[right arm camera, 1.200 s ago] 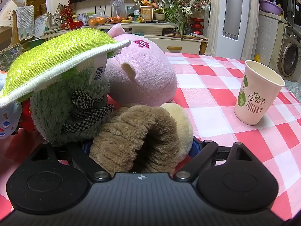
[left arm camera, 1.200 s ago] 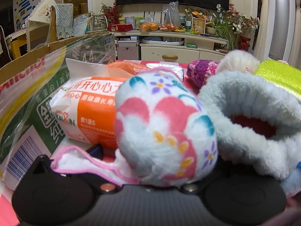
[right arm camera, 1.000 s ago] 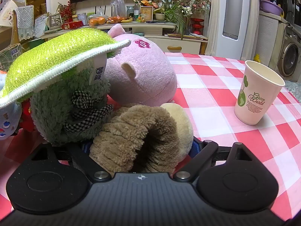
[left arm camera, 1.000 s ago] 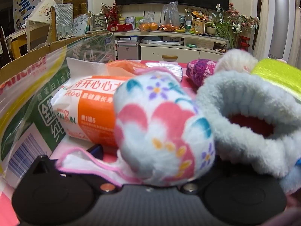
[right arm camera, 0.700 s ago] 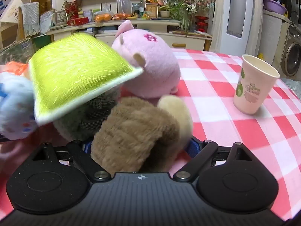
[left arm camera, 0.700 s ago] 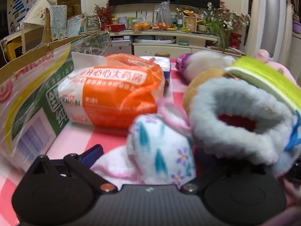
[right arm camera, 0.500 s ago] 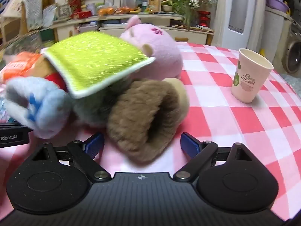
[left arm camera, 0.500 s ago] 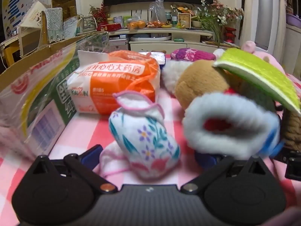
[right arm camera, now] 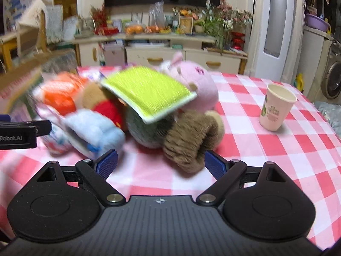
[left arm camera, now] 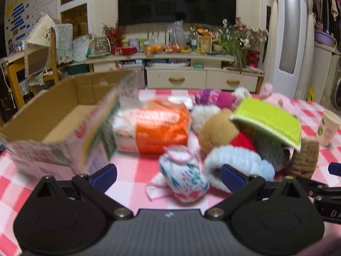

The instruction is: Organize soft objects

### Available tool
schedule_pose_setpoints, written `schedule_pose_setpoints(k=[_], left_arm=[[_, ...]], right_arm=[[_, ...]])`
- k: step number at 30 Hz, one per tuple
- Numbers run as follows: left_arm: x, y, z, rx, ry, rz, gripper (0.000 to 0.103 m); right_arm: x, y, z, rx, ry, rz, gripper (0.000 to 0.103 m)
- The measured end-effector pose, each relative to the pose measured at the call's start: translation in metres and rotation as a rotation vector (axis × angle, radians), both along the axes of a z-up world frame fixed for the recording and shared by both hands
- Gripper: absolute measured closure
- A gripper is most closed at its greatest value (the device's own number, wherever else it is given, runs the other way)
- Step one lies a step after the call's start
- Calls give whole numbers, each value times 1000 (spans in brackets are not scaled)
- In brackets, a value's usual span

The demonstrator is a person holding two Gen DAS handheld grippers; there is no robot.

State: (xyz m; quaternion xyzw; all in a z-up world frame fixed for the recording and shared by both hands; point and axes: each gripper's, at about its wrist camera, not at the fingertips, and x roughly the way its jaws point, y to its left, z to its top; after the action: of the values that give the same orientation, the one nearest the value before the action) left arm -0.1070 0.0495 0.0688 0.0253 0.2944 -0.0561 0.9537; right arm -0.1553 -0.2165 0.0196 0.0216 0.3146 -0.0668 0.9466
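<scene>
The red-and-white checked tablecloth carries, at its left side, an open brown cardboard box with a printed plastic bag over its near wall. Beside the box lies an orange-and-white plastic-wrapped soft pack, and to its right sits a heap of plush toys: a pink plush pig, a grey-green plush figure under a lime-green brimmed hat, a tan plush bear with a red collar, a pale-blue fleece slipper and a brown fleece slipper. Nearest the left gripper lies a small white floral cloth pouch with pink trim. A paper cup stands well apart at the right. Both the left gripper and the right gripper have fingers spread wide and hold nothing. All task items should be light, compressible and non-fragile; fleece should offer good friction. Recommended grip: pinch the pouch across its body, each slipper at its cuff rim.
</scene>
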Motion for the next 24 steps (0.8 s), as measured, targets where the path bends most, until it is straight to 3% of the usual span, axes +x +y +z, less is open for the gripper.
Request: schedule_pose_setpoints(k=[14, 24], left_arm=[[-23, 49, 33, 12, -60, 33, 1], [-32, 78, 43, 12, -102, 84, 0]], right_arm=[[-25, 8, 28, 87, -230, 21, 0], [-15, 26, 35, 81, -259, 107, 0]])
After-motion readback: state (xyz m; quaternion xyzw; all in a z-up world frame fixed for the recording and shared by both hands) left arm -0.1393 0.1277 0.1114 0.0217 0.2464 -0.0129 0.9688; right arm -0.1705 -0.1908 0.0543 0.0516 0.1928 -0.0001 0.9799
